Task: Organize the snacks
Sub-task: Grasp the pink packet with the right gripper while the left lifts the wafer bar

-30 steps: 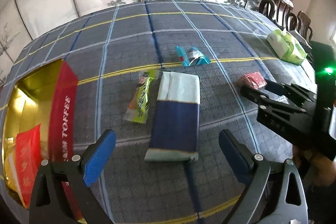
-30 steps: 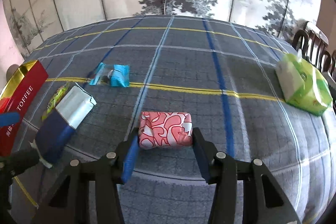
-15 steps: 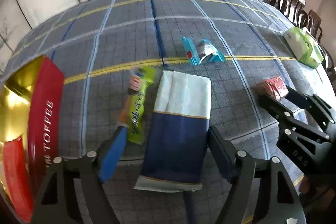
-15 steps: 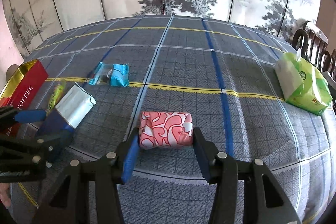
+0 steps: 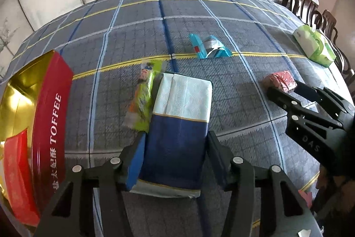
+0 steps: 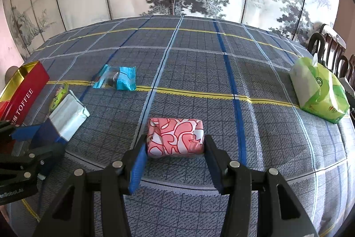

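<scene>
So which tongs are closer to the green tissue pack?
Right. The right tongs clamp the pink snack, nearer the green tissue pack. The left tongs, closing around the blue pack, sit farther away.

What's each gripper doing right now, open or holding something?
Left gripper: jaws just closing on the blue and white packet.
Right gripper: shut on the pink patterned snack.

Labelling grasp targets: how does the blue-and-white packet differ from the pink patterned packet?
The blue-and-white packet is longer and flatter; the pink patterned packet is short and plump. The first is plain, navy at one end and white at the other; the second has red swirls all over. The first touches a green snack bar; the second lies apart. Both sit between tongs on the checked cloth.
</scene>
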`<state>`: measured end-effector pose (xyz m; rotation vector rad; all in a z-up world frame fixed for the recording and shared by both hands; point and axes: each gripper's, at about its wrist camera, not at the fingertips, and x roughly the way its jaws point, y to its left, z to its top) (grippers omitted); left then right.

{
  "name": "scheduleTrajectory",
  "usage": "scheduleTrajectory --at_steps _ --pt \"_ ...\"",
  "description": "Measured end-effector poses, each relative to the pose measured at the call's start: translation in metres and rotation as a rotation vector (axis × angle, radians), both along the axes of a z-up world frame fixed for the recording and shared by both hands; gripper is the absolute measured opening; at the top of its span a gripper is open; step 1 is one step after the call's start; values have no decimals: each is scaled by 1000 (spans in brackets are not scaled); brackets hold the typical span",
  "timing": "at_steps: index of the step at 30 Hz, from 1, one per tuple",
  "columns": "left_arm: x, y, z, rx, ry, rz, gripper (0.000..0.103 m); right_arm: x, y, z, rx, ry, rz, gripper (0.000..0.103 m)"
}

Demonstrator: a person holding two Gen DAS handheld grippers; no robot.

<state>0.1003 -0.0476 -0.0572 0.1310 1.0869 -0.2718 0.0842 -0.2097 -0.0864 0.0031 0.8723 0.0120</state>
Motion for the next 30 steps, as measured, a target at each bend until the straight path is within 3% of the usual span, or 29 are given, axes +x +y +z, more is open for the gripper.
scheduleTrajectory --at_steps 30 --pt "-41 20 30 -60 -4 -31 46 1 0 1 -4 0 -6 50"
